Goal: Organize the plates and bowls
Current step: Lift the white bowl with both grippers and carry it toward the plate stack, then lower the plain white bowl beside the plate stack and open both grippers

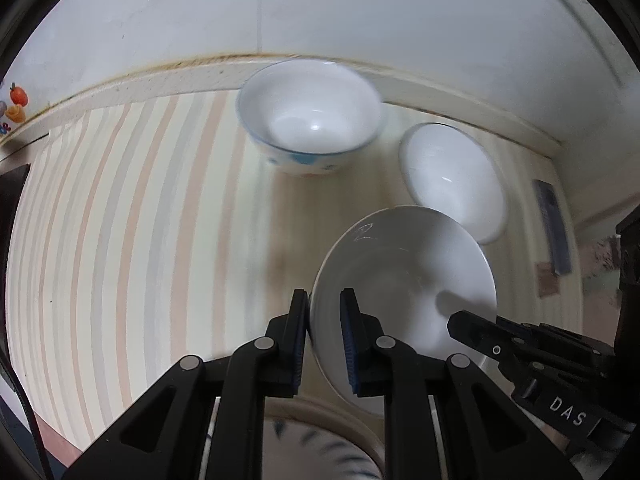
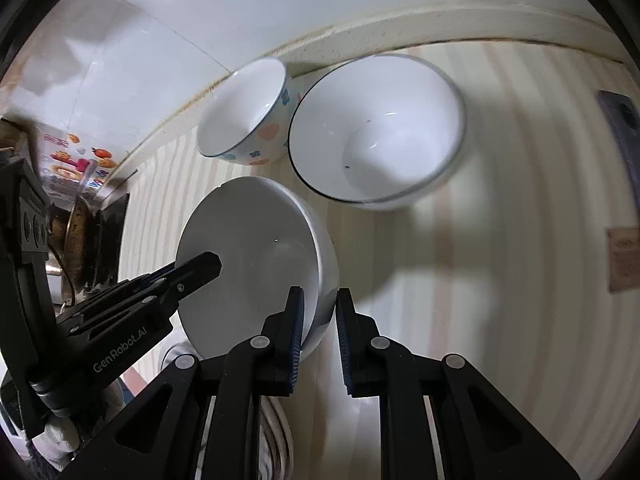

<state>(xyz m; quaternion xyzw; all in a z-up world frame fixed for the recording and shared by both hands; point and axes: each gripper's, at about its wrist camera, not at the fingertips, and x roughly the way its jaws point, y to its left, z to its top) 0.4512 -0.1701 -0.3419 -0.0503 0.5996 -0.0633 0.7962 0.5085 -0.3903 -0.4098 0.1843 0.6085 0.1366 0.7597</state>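
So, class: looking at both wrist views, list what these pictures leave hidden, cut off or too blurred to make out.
- Left wrist view: the striped dish at the bottom edge is cut off and covered by the left gripper; its full shape is unclear.
- Left wrist view: the patterned bowl is motion-blurred; its decoration cannot be read.
- Right wrist view: whether the plain white bowl rests on the striped counter is hidden by the bowl itself.
- Right wrist view: the right gripper covers the stacked rims below.

Striped plate [image 1: 320,446] (perhaps) blurred, edge-cropped

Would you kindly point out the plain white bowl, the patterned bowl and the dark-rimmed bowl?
plain white bowl [image 1: 400,264], left wrist view, inner wall
patterned bowl [image 2: 268,136], right wrist view, outer side
dark-rimmed bowl [image 2: 384,128], right wrist view, inside
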